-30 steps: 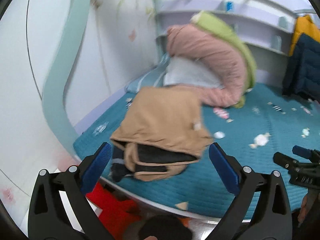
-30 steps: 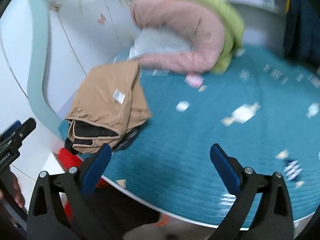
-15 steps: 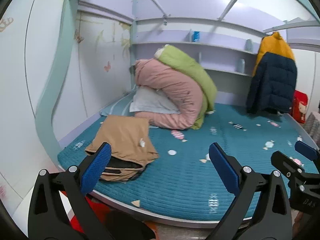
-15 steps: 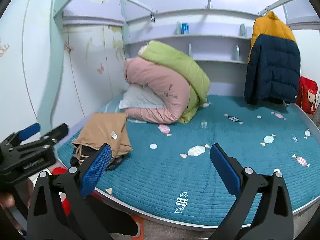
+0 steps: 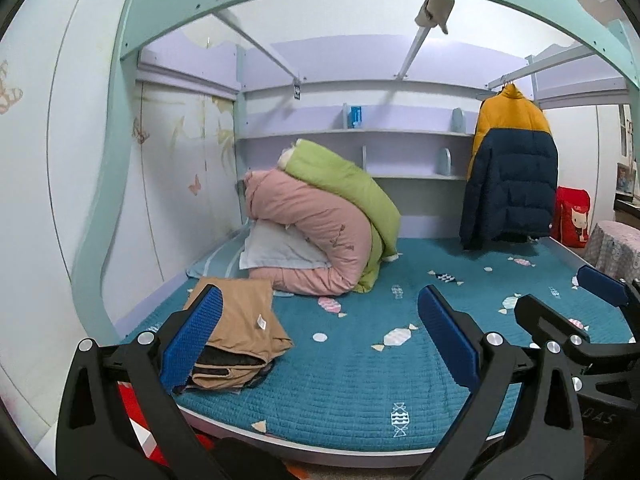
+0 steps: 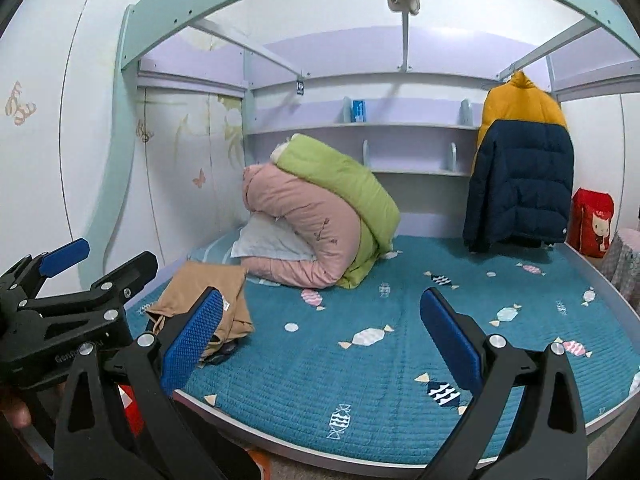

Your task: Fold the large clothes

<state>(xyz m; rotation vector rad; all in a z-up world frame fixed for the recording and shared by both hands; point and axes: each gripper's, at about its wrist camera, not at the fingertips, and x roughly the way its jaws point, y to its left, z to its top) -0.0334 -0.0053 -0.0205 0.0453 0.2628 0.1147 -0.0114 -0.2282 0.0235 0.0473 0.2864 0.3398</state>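
Note:
A tan garment with a dark lining (image 5: 244, 332) (image 6: 192, 292) lies folded in a stack at the front left corner of the teal bed (image 5: 360, 380) (image 6: 360, 360). My left gripper (image 5: 320, 344) hangs open in front of the bed edge, nothing between its blue pads; it also shows at the left of the right wrist view (image 6: 100, 264). My right gripper (image 6: 320, 344) is open and empty too, a little to the right, and shows at the right of the left wrist view (image 5: 568, 296). Both stand back from the garment, touching no cloth.
A rolled pink and green quilt (image 5: 320, 232) (image 6: 316, 216) over a pale pillow sits at the back left. A yellow and navy puffer jacket (image 5: 508, 172) (image 6: 520, 168) hangs at the back right beside a red bag (image 5: 570, 216). Shelves line the back wall; red items lie on the floor at the bed's left foot.
Both grippers have pulled back and tilted up from close over the folded tan garment, so the whole bed and frame now show. Both stayed open and empty.

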